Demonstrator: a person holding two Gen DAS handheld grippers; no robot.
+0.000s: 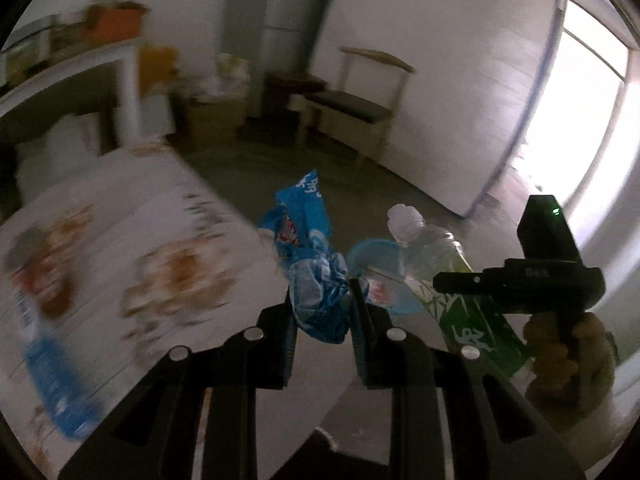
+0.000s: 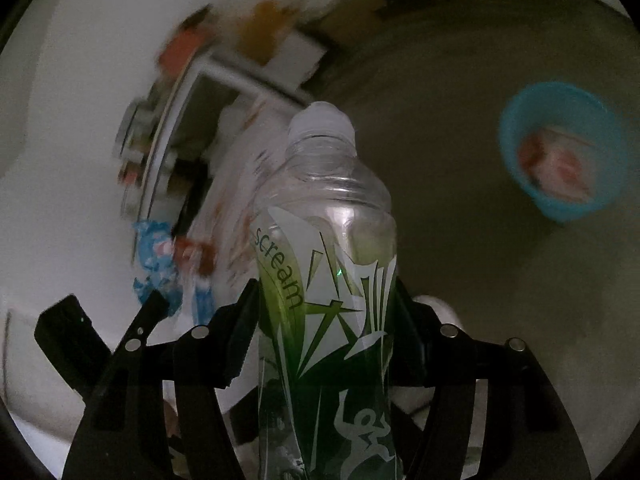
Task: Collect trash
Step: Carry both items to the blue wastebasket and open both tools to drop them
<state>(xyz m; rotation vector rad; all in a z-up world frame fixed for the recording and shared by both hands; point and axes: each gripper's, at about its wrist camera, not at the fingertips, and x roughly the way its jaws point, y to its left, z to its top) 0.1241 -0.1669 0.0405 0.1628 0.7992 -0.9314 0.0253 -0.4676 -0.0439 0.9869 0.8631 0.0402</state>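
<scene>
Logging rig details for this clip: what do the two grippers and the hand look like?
Both the left gripper and the right gripper are matte black with flat, angular jaws and round silver studs on the arms. The right gripper's body carries a small green light. The bare hand grips its handle; no sleeve shows.

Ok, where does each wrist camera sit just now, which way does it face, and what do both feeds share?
Left wrist: on the left gripper, looking out across a room toward a chair; its fingers clamp a crumpled blue wrapper; the person's right hand shows on the other gripper's handle.
Right wrist: on the right gripper, tilted toward the floor; its fingers hold a clear bottle with a green label.
Shared: the bottle, the wrapper and a blue bin, partly hidden in the left view.
</scene>
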